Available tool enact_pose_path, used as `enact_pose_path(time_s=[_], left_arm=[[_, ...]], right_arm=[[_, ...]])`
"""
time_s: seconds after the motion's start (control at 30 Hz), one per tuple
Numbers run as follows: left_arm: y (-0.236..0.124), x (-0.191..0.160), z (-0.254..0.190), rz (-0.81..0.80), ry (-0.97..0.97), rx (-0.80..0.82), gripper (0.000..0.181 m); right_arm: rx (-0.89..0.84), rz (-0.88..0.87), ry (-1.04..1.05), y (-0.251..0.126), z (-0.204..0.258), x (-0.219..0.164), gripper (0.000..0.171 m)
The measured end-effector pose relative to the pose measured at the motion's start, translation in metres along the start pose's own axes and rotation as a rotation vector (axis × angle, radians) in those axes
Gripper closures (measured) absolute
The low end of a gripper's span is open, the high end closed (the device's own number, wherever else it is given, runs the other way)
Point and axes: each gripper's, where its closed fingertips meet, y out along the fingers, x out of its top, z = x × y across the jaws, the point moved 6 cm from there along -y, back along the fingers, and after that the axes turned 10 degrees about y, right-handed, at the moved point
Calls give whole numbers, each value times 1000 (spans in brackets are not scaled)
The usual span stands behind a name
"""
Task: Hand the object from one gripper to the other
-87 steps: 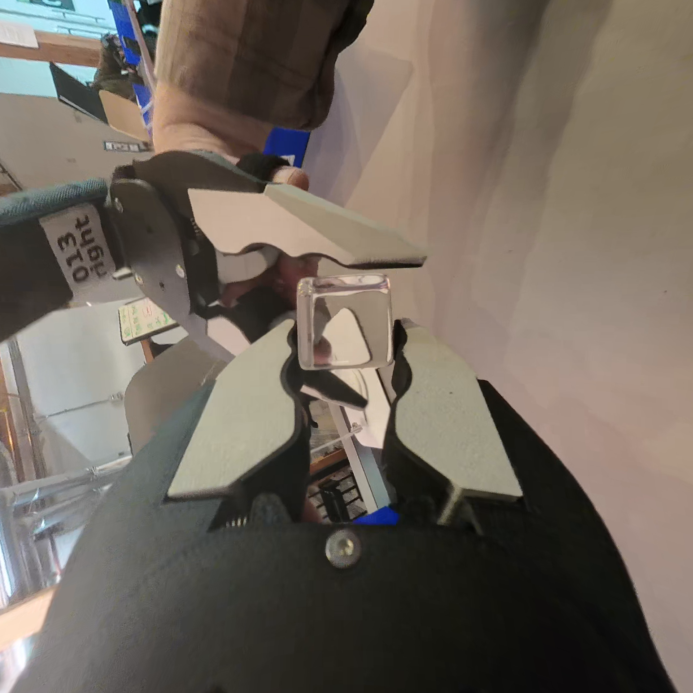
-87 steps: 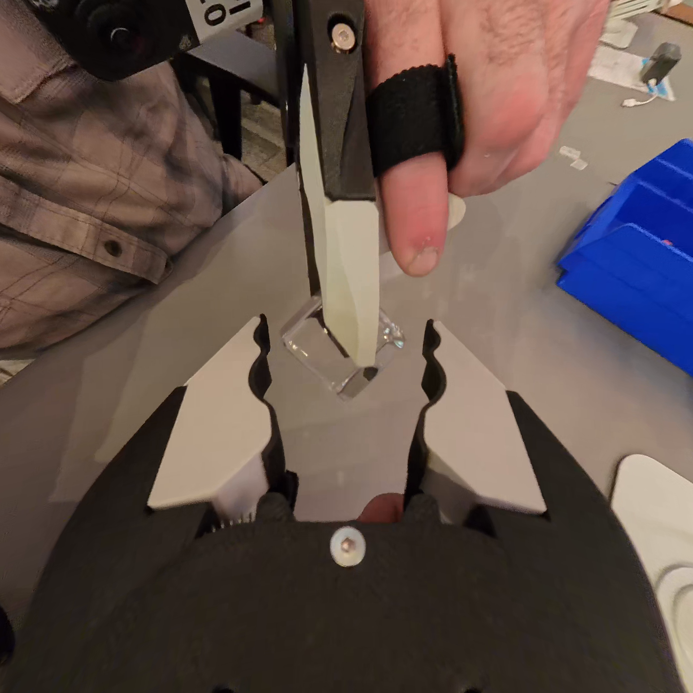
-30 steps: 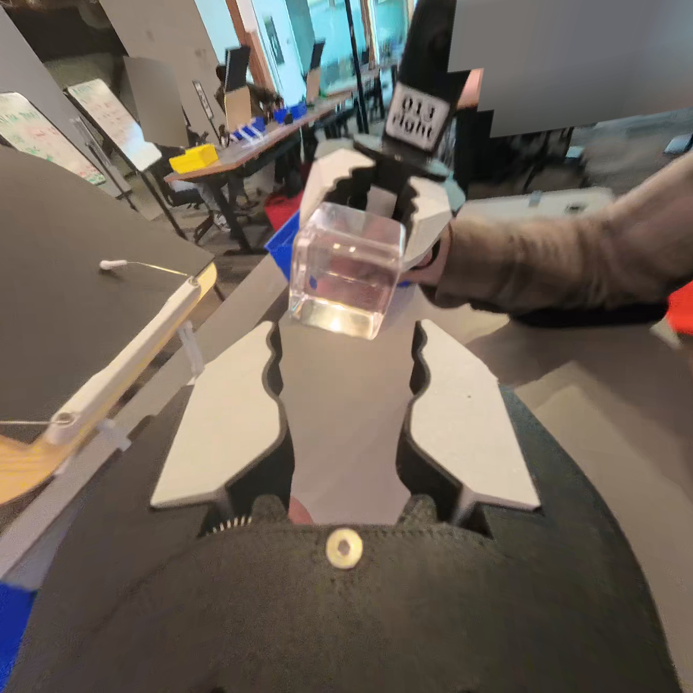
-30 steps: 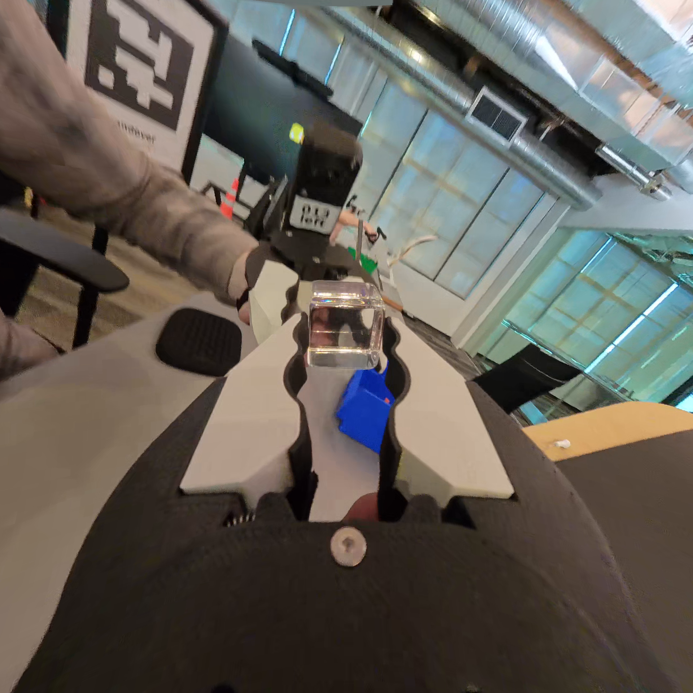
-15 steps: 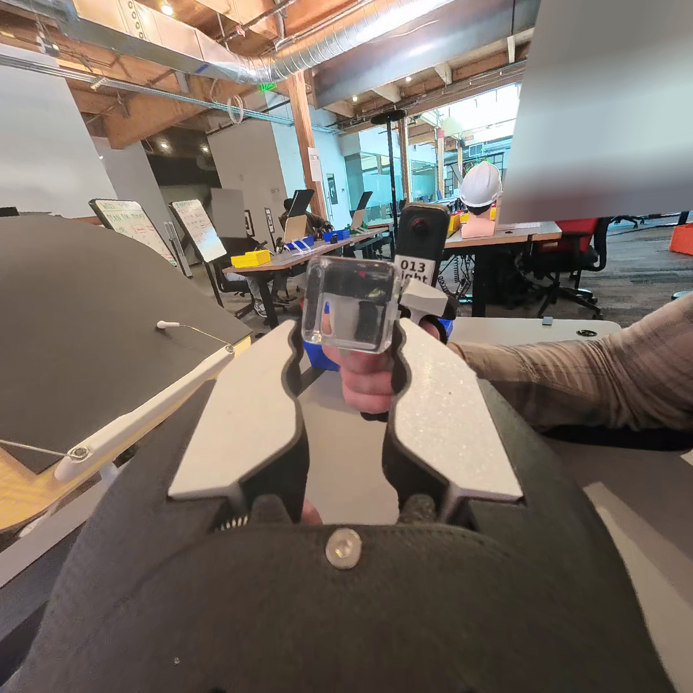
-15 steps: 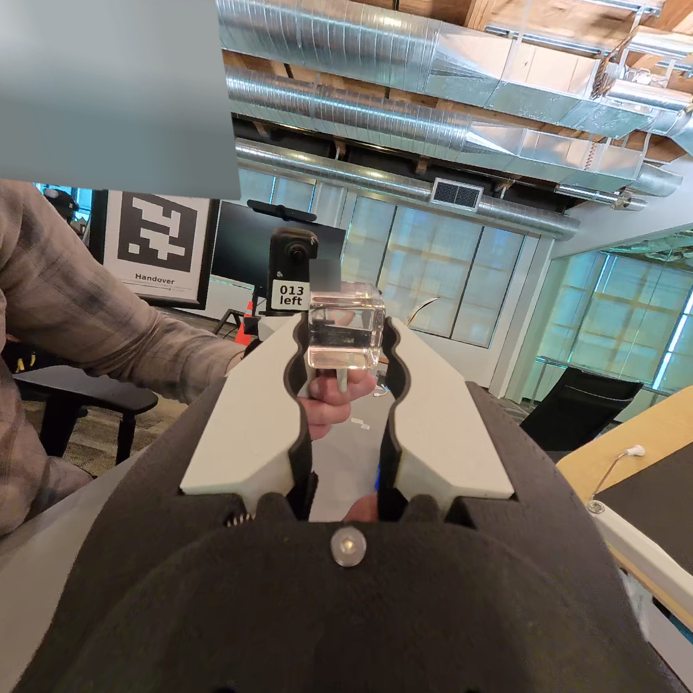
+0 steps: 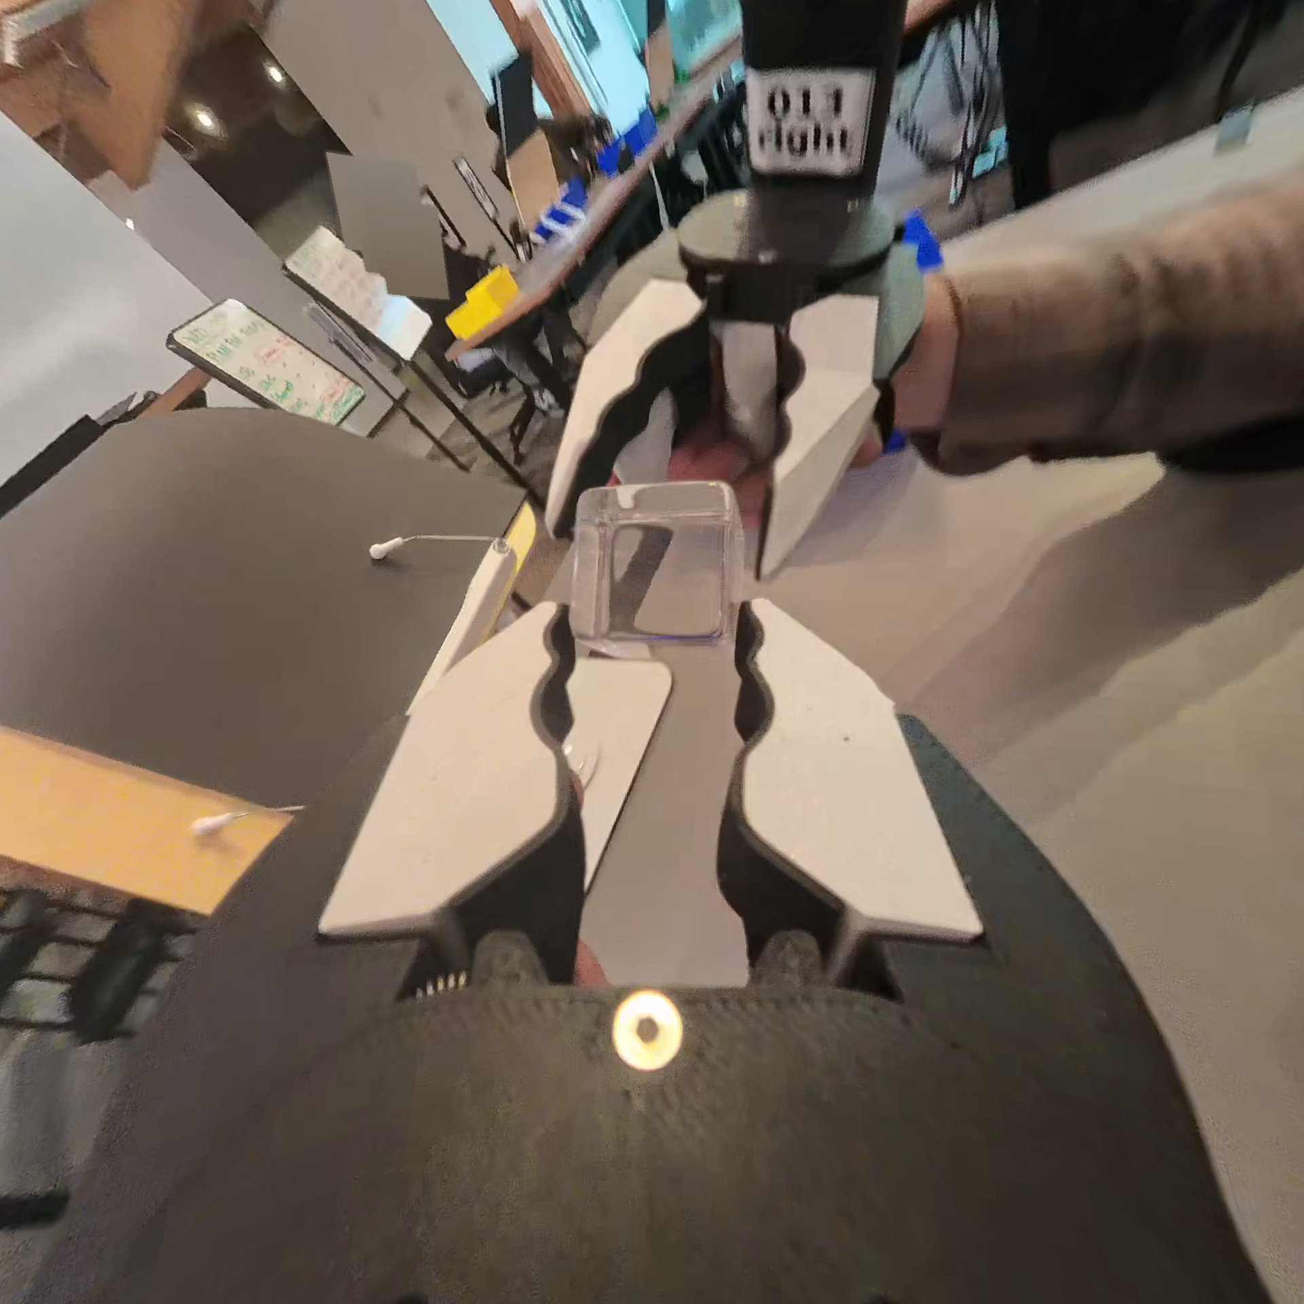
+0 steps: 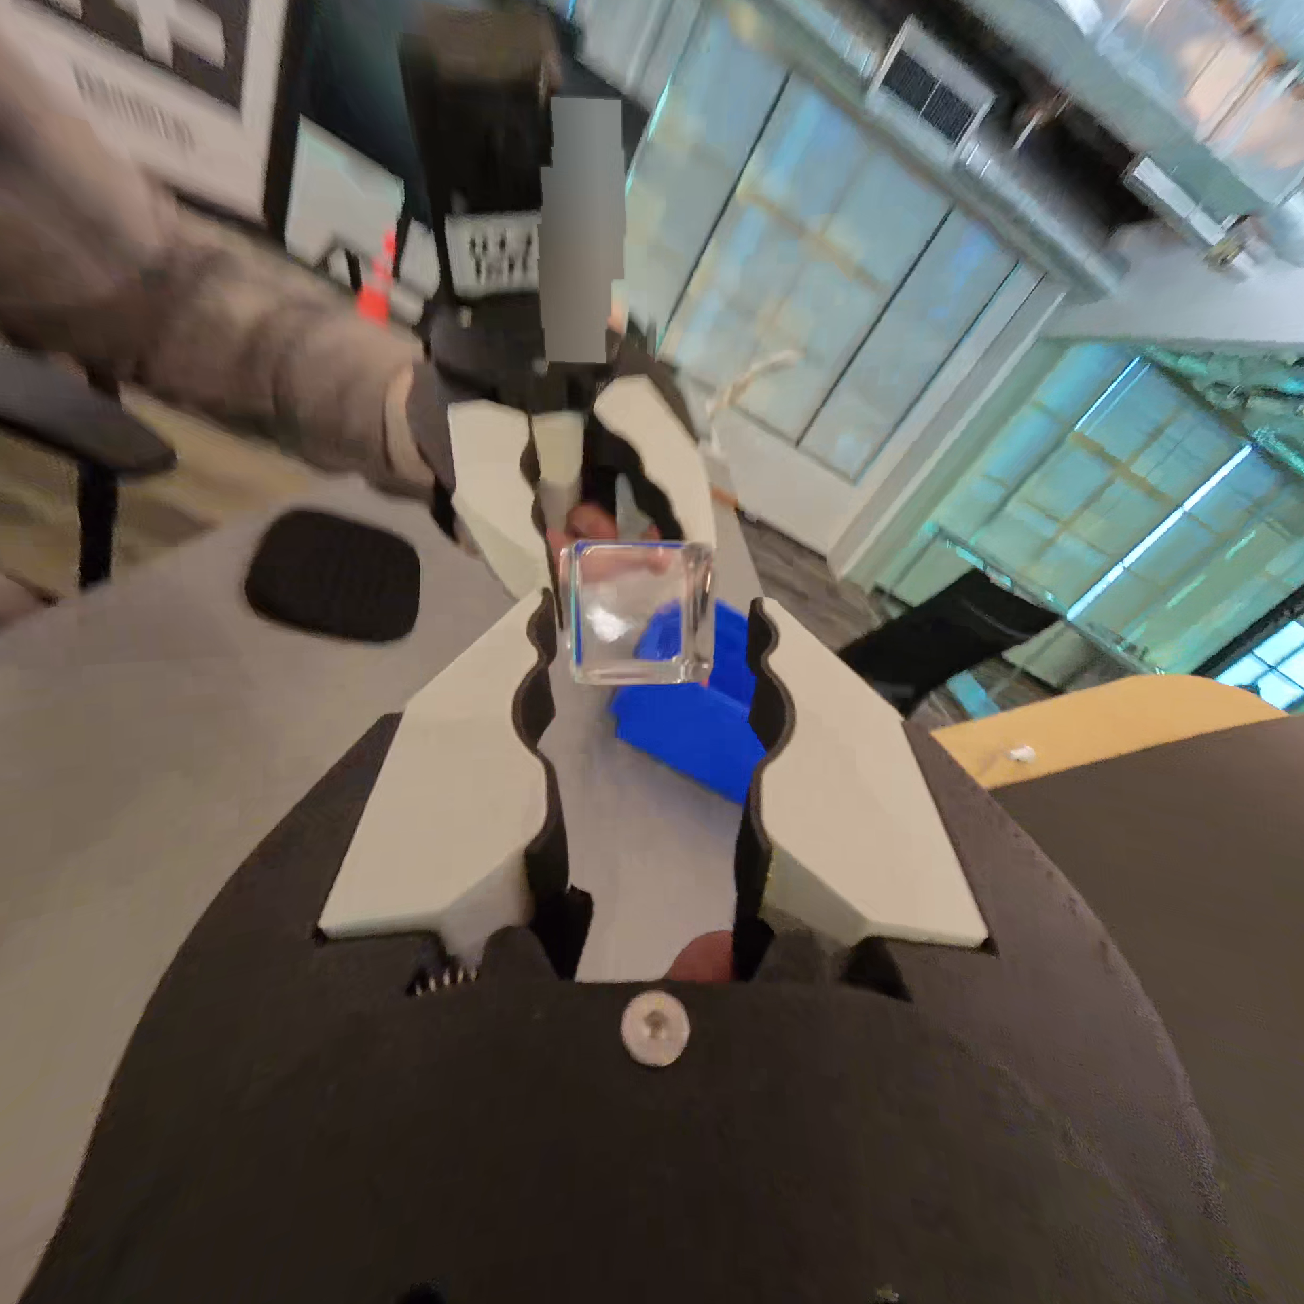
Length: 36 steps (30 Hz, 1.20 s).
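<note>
Between the two grippers, up off the grey table (image 7: 1058, 635), the clear cube (image 7: 653, 564) sits pinched at the left gripper (image 7: 649, 621) tips. Right gripper (image 8: 649, 607) looks spread, cube's right face clear of it. Blue bin (image 8: 691, 713) underneath. Slick faces and a tip-only pinch, so a bump could pop it out

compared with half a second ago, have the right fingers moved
Yes. The right gripper has opened its fingers outward from the cube, leaving a gap; the left gripper holds it.
</note>
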Motion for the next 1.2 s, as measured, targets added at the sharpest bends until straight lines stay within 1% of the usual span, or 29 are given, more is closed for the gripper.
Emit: enact_pose_path(time_s=[0.07,0.13,0.17,0.23,0.27,0.37,0.47,0.53,0.57,0.63,0.7,0.8,0.87,0.93,0.97,1.03,1.2], left_arm=[[1,-1,1,71,59,-13,138],[2,-1,2,124,106,-32,138],[3,-1,2,150,139,-38,138],[3,-1,0,205,201,-70,138],[3,-1,-1,223,225,-82,138],[4,1,-2,258,279,-101,138],[4,5,2,252,282,-84,138],[2,7,9,221,200,-44,136],[1,7,13,185,118,-39,130],[-1,6,15,86,-64,-50,121],[-1,5,12,-11,-150,-52,117],[3,6,5,-95,-174,-18,120],[5,12,2,-171,-227,-15,122],[6,13,3,-203,-254,17,125],[6,12,5,-216,-267,44,130],[6,12,6,-252,-302,76,133],[6,10,3,-301,-345,95,134]], right_arm=[[-4,62,-60,3,4,-4,120],[-20,52,-93,3,6,0,125],[-24,64,-101,4,7,0,125],[-37,106,-139,4,7,-2,133],[-30,123,-141,4,8,-3,133],[-22,150,-143,4,8,-6,134],[-29,102,-111,2,5,-2,134],[-55,31,-65,-1,-1,2,134],[-63,-24,-34,-3,-4,6,133],[-33,-143,62,-7,-7,12,134],[2,-253,141,-9,-8,15,134],[52,-383,241,-8,-6,16,134],[64,-416,266,-4,-4,13,135],[75,-444,291,-2,-3,11,134],[76,-456,303,-2,-3,11,133],[74,-491,333,-3,-5,10,133],[96,-518,365,-2,-5,8,134]])
